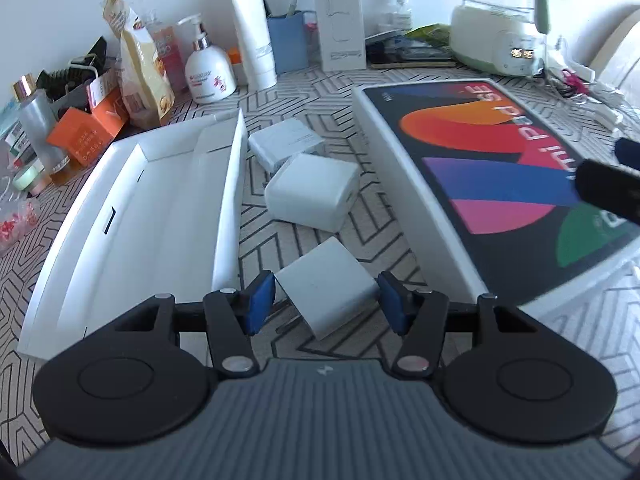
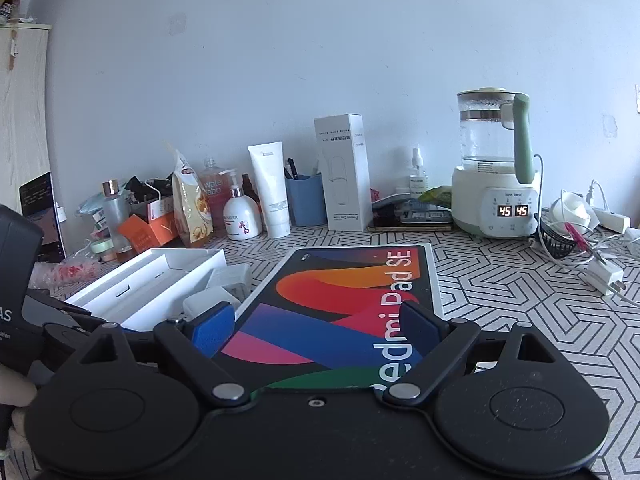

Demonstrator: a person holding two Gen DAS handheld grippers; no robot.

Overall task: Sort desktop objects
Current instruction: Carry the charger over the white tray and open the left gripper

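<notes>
The left gripper [image 1: 326, 300] had its blue pads spread apart on either side of a small white block [image 1: 326, 286] that lay tilted on the patterned table [image 1: 320, 92], just beside the empty white tray [image 1: 132, 208] and in front of a charger [image 1: 314, 192]. The right gripper [image 2: 318, 326] hovered with jaws apart over the box lid [image 2: 340, 300] printed "Redmi Pad SE". Only the right view showed the kettle [image 2: 496, 168] base reading "45 45" and a bottle [image 2: 216, 196] marked "Water"; only the left view showed the block.
</notes>
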